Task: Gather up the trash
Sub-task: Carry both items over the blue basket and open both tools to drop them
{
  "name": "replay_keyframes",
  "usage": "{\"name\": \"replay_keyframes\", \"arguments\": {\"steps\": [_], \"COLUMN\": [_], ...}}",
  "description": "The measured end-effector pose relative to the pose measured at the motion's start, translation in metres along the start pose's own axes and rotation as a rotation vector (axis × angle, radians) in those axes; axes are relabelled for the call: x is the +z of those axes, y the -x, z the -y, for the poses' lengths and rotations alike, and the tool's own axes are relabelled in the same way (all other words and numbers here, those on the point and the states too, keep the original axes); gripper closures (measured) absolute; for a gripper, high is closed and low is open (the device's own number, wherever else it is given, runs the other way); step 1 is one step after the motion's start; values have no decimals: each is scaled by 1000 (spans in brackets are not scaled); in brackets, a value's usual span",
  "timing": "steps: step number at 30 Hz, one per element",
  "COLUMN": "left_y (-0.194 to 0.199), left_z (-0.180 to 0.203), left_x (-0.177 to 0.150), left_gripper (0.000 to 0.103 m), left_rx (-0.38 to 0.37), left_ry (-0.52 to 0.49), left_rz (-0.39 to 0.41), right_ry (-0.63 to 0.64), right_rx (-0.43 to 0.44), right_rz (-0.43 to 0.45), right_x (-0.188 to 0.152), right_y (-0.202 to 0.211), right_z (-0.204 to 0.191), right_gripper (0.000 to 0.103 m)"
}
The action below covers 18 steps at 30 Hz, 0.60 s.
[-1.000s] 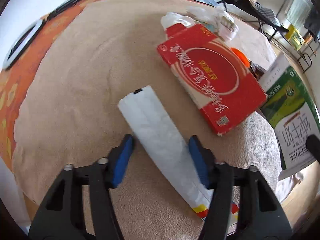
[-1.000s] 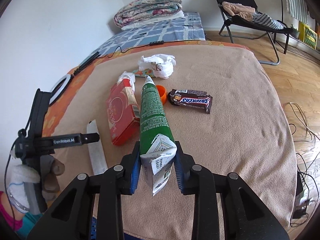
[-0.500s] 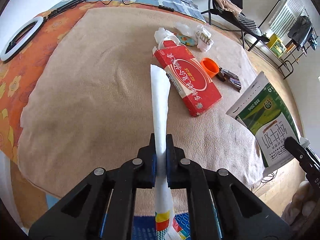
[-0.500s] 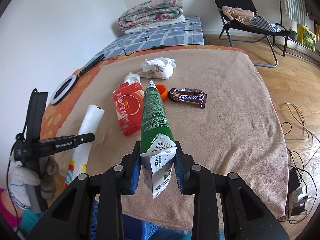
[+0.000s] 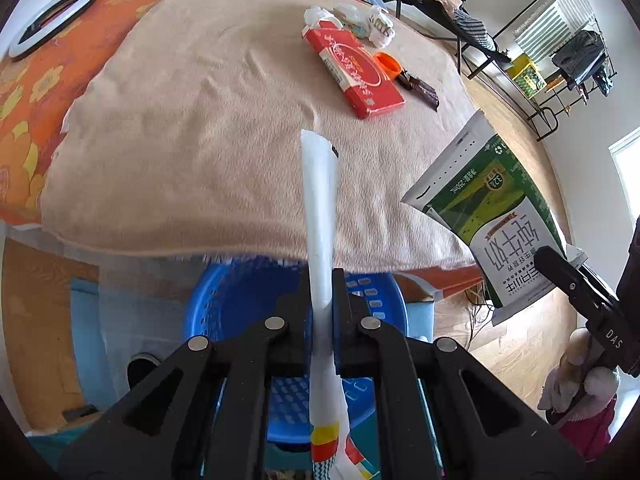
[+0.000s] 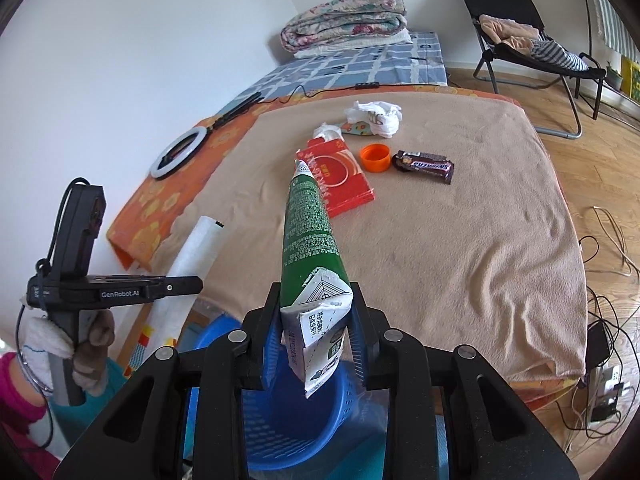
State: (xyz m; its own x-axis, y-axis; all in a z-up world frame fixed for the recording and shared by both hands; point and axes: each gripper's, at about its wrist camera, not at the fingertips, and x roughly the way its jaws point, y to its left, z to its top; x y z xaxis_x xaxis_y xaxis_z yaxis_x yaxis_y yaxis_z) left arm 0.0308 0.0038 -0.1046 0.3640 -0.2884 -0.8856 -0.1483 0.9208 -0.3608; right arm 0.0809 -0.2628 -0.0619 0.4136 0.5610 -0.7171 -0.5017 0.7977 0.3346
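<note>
- My left claw [image 5: 323, 316] is clamped on a long white wrapper [image 5: 320, 208], pinched near its middle so the printed tail hangs down below the fingers toward the blue basket [image 5: 240, 300].
- My right claw [image 6: 314, 332] is clamped on a green milk carton [image 6: 306, 236], gripped at its folded bottom end, with the spout end pointing away over the bed.
- Both pieces are held off the bed's front edge, above the basket [image 6: 288, 432], which sits on the floor just in front of the bed; I judge this is the drop position.
- Carton hangs over the basket opening in the right wrist view; wrapper tail is over the basket too, in the left view.
- Trash left on the tan blanket [image 6: 460, 240]: red flat box [image 6: 338, 176], orange cap [image 6: 375, 157], candy bar wrapper [image 6: 426, 164], crumpled white tissue [image 6: 376, 114], a small patterned scrap beside it.
- Those lie well apart from the front edge, so they need a reach.
- Judgement: partway done, two pieces about to go in, the rest not yet collected.
- Risk: the long wrapper could catch the rim and flop out when let go.
</note>
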Motion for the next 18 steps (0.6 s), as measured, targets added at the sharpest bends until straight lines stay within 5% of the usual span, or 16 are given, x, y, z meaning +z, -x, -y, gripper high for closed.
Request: {"name": "replay_keyframes", "arguments": {"steps": [18], "left_y": [-65], "left_z": [-40], "left_x": [-75], "left_gripper": [98], "left_rx": [6], "left_ry": [115], "left_rz": [-205], "right_ry": [22], "right_rx": [62], "right_rz": [-191], "right_x": [-90], "right_y": [-37], "right_z": [-41], "right_gripper": [75]}}
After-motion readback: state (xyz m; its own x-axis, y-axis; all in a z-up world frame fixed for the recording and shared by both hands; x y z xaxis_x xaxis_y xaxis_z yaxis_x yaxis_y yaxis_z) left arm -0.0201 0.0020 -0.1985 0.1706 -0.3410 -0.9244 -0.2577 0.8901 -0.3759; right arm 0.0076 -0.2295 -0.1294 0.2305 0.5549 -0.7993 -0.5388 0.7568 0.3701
